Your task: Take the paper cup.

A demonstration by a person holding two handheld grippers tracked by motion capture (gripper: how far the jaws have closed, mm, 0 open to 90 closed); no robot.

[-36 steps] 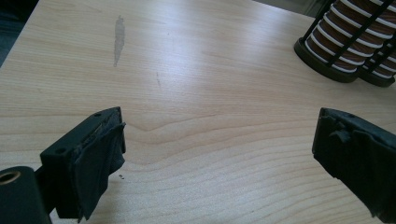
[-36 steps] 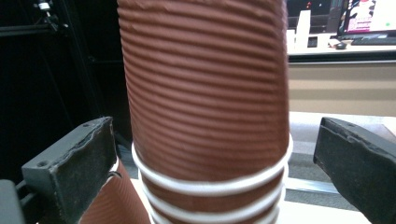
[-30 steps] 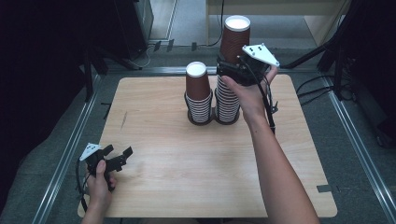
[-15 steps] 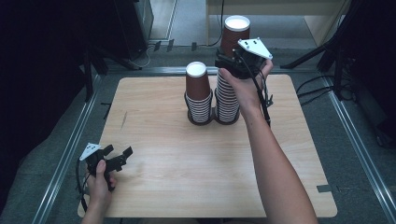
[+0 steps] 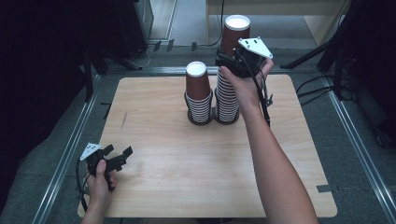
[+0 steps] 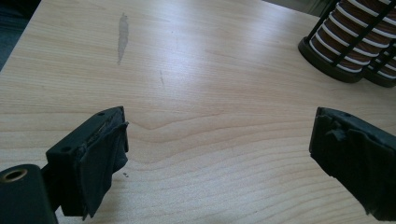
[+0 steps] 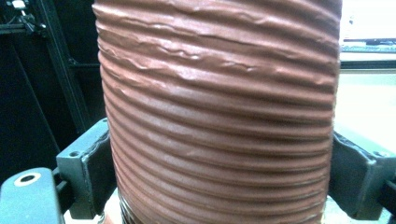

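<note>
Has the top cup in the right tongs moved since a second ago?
Yes. The top cup, clamped in the right tongs, has risen slightly up the frame, away from the shorter cup stack beside it.

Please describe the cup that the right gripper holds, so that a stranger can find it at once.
On the wooden table, near its far edge, two stacks of brown paper cups stand side by side in black holders. The right stack is taller, and the right gripper grips its top cup. This ribbed cup stands highest of all.
</note>
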